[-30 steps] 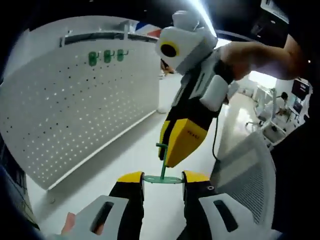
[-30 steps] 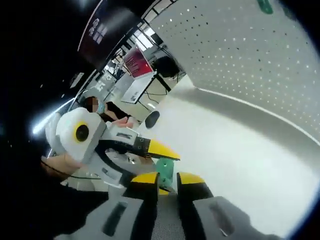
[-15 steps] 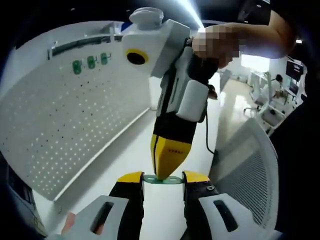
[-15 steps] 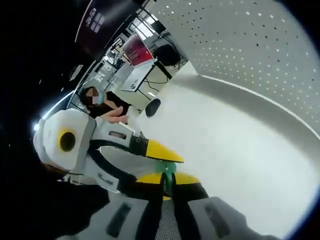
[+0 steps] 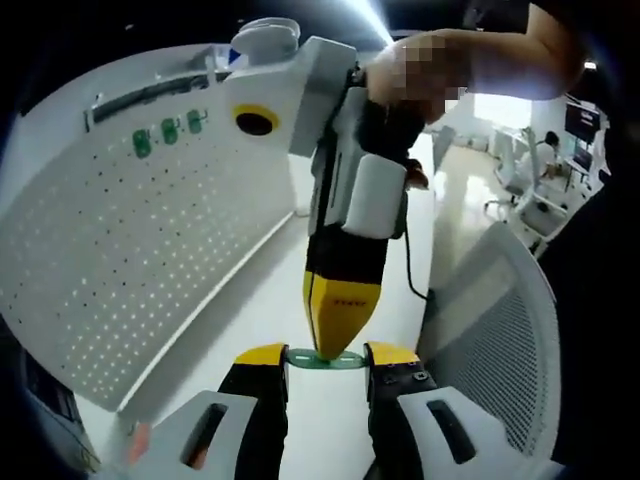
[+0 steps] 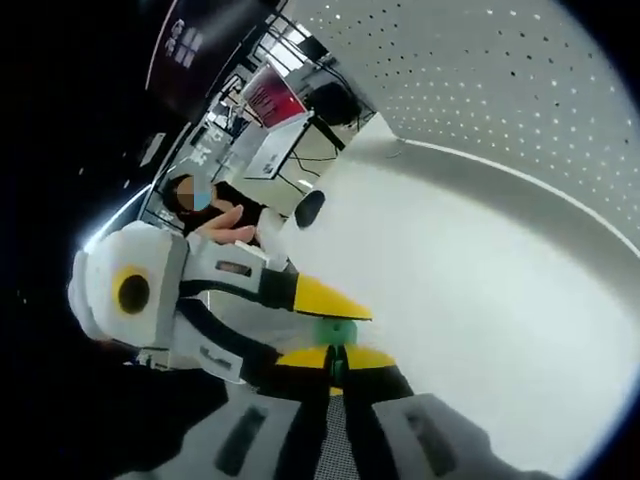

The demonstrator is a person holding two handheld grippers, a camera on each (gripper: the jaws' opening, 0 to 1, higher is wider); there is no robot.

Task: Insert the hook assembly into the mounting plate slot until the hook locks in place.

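Left gripper (image 5: 326,357) has its two yellow-tipped jaws set a plate's width apart, and the green plate (image 5: 326,359) sits flat between them, pinched at both ends. Coming straight down onto the middle of that plate is the right gripper (image 5: 341,318), its yellow tips pressed together into one wedge; whatever it holds is hidden behind them here. In the right gripper view, the right gripper (image 6: 335,355) has its jaws drawn nearly together with a thin dark green piece, the hook (image 6: 337,352), standing in the narrow gap, and a green bit of the plate (image 6: 338,331) pokes up just beyond the tips, under the left gripper's (image 6: 330,302) yellow jaw. Beyond, the white pegboard (image 5: 130,250) stands over the white table (image 5: 250,310), three green hooks (image 5: 167,132) hanging near its top. A mesh chair back (image 5: 500,340) sits to the right.
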